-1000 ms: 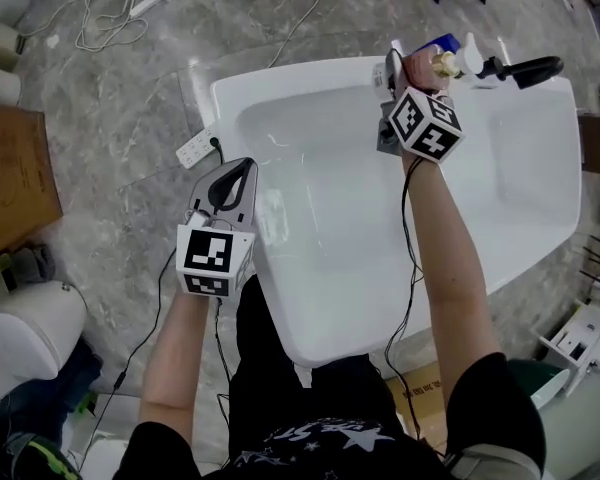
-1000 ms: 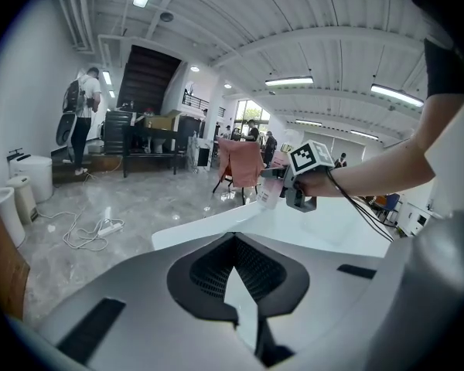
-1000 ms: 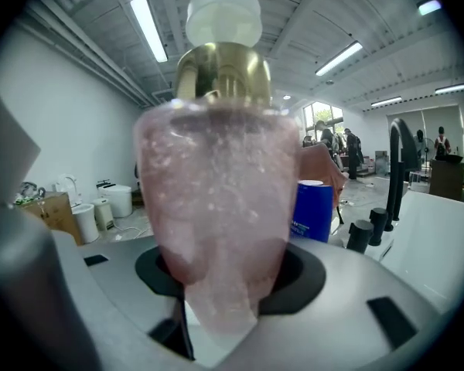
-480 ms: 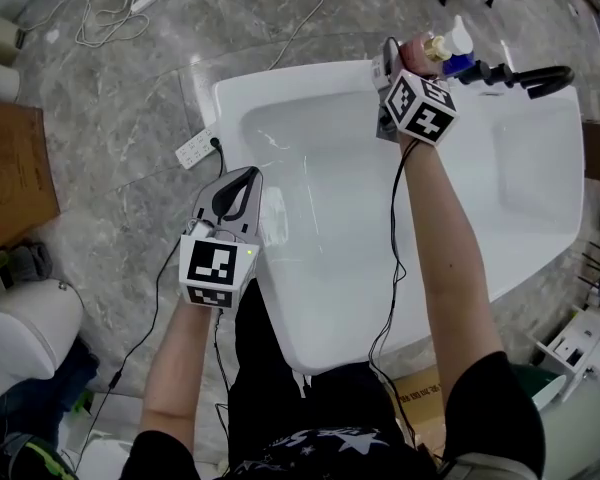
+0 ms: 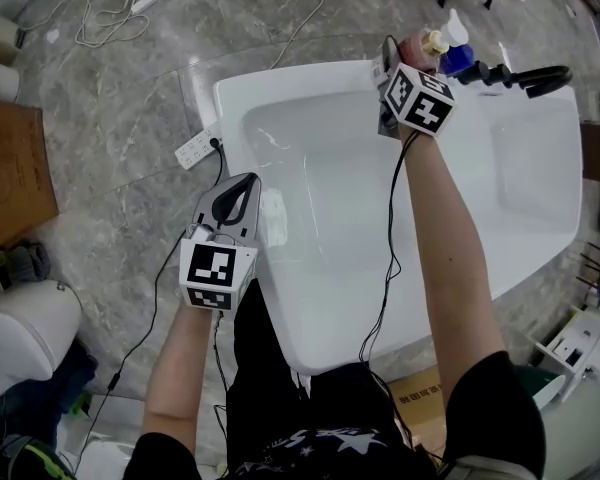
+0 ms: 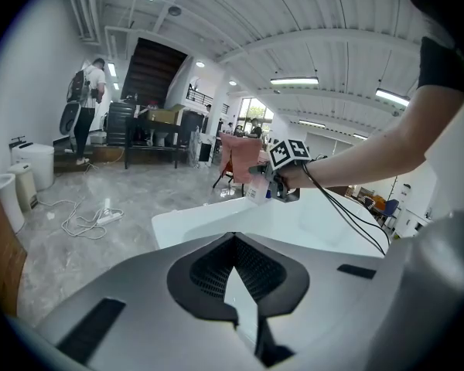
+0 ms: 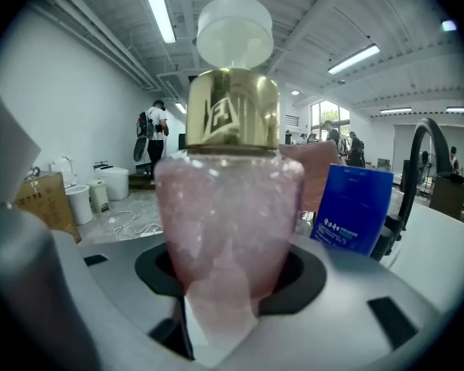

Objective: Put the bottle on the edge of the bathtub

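Note:
A pink bottle (image 5: 418,55) with a gold collar and a white cap stands upright between the jaws of my right gripper (image 5: 410,60), which is shut on it. It fills the right gripper view as the bottle (image 7: 228,207) above the gripper (image 7: 224,288). It is held at the far rim of the white bathtub (image 5: 300,74), next to a blue bottle (image 5: 458,61). I cannot tell whether its base touches the rim. My left gripper (image 5: 237,181) hovers shut and empty over the tub's left rim. In the left gripper view the gripper (image 6: 243,315) points at the bathtub (image 6: 209,221) and the held bottle (image 6: 257,188).
A black faucet (image 5: 525,74) curves over the far rim beside the blue bottle (image 7: 352,207). A white power strip (image 5: 195,150) lies on the floor by the tub's left corner. A cardboard box (image 5: 10,173) and a white toilet (image 5: 25,323) stand at the left.
My right gripper has carried the bottle a little farther toward the tub's far rim. The left gripper has barely shifted.

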`<state>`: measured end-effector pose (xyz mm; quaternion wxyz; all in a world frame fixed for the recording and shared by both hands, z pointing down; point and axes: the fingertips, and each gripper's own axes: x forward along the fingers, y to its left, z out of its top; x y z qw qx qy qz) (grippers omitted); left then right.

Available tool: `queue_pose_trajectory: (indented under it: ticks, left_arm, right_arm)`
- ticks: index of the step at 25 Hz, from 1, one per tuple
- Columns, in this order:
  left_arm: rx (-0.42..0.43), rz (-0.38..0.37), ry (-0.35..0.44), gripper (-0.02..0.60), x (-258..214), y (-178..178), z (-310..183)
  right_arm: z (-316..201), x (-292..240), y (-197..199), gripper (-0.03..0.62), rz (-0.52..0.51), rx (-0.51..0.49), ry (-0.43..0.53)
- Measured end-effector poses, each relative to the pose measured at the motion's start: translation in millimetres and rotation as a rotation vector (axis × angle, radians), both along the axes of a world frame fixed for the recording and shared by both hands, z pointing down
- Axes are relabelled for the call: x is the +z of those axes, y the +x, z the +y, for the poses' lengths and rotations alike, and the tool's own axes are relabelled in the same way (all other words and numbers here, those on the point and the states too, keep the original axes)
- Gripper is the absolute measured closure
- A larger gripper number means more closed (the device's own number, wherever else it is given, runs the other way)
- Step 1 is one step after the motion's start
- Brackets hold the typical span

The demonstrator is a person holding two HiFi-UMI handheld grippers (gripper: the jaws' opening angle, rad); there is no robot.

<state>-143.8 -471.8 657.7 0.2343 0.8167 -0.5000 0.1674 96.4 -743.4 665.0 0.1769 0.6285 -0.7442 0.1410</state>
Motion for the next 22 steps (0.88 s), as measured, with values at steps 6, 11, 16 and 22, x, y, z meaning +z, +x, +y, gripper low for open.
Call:
queue_pose_trajectory:
  ticks: [6, 11, 16, 22]
  left_arm:
    - [-0.014, 0.023, -0.013, 0.566, 3, -1, 7]
    - [0.002, 0.020, -0.040, 0.566, 1, 0, 14]
    - [0.018, 0.037, -0.038, 0.566, -26, -2, 13]
    - [0.051, 0.016, 0.014, 0.566, -79, 6, 22]
  right_arm:
    - [3, -1, -3, 0.359, 0.004, -0.017, -0.016]
    - [23, -1, -1, 0.338, 0.010, -0.005, -0.052]
    - [64, -13, 3, 0.332, -0.024, 0.027, -0.091]
    - [126, -58, 11, 0.332, -0.095, 0.051, -0.095]
